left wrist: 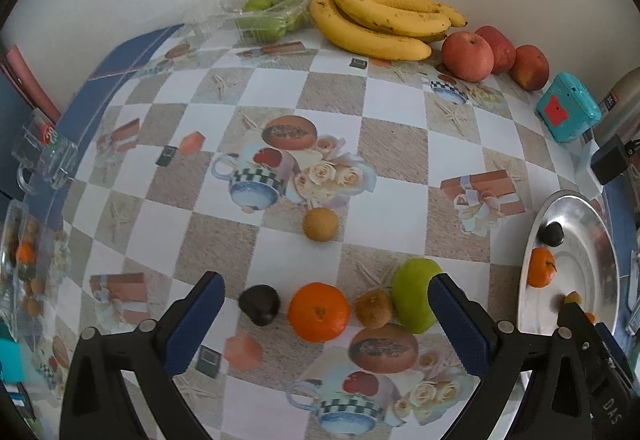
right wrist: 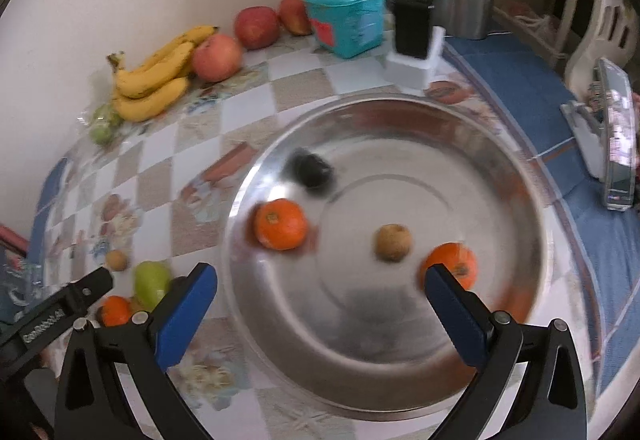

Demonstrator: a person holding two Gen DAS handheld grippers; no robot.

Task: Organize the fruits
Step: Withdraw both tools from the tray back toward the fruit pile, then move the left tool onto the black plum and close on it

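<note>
Left wrist view: left tongs [left wrist: 326, 324] are hanging wide apart and empty, pointing steeply down over a row of loose fruit on the surface [left wrist: 400, 112]. Left to right the row is reading: dark fruit [left wrist: 260, 304], orange [left wrist: 319, 312], kiwi [left wrist: 374, 309], green pear [left wrist: 414, 294]. The orange is sitting almost dead centre between the two blue pads, slightly ahead of the tips (best-aligned target, I'd say). The pear is lying just beside the right-hand pad with its long axis tilted, kiwi touching it. A small brown fruit [left wrist: 320, 224] is sitting further ahead, apart from the row.

Right tongs [right wrist: 320, 300] are also standing fully apart with nothing between them, angled down over the steel bowl [right wrist: 400, 112]. The bowl is already holding two oranges [right wrist: 281, 224], a brown fruit [right wrist: 393, 242] and a dark fruit [right wrist: 312, 170]; the picture is motion-blurred there.

Judgement: the left hand is nearer the loose row, so the next pick is calling for a short drop onto the orange, then a carry to the bowl on its right. Risk: the pads nudging the kiwi or dark fruit.
</note>
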